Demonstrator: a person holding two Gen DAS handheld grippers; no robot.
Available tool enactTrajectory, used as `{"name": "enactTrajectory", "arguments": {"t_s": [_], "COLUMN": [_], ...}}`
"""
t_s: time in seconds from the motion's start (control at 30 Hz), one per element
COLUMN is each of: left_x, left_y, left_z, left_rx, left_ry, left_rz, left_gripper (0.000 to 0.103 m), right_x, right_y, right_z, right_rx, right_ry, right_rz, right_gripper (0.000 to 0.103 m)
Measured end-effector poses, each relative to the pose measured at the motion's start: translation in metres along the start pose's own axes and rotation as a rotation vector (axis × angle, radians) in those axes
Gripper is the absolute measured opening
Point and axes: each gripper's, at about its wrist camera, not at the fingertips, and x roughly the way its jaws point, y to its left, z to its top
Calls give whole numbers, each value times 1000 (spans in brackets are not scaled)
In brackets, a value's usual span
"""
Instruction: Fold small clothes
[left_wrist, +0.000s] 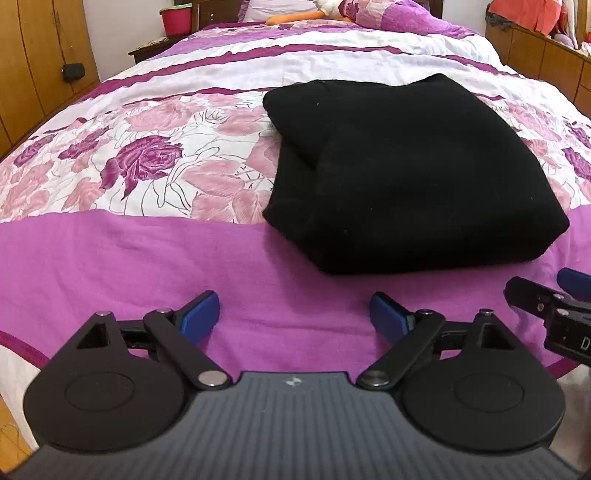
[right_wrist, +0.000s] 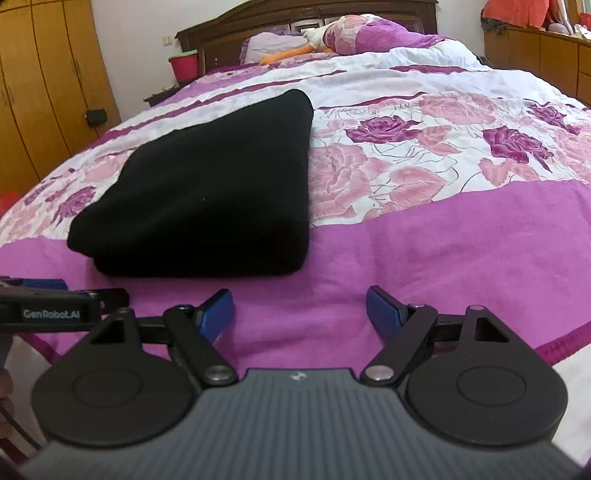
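A black garment (left_wrist: 406, 173) lies folded in a thick rectangle on the floral bedspread (left_wrist: 147, 158); it also shows in the right wrist view (right_wrist: 214, 199). My left gripper (left_wrist: 293, 314) is open and empty, held back over the purple band of the bedspread, short of the garment's near edge. My right gripper (right_wrist: 300, 310) is open and empty, near the garment's near right corner. Each gripper shows at the other view's edge: the right gripper (left_wrist: 554, 306) and the left gripper (right_wrist: 55, 299).
The bed runs back to a dark headboard (right_wrist: 303, 18) with pillows (right_wrist: 362, 33) and an orange and white toy (right_wrist: 295, 51). Wooden wardrobes (right_wrist: 44, 81) stand left, a red tub (left_wrist: 176, 19) on a nightstand, and low wooden cabinets (left_wrist: 543, 55) stand right.
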Motion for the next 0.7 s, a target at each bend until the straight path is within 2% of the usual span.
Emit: {"name": "enactTrajectory", "arguments": {"t_s": [0.7], "left_x": [2], "left_y": [-3], "left_z": [-5], "left_rx": [8], "left_ry": [-26], "left_rz": [16], "left_gripper": [93], "right_x": [2], "right_y": [0], "right_z": [-9], "right_rx": [6], "right_ry": [-48], "right_rz": [18], "right_gripper": [83]}}
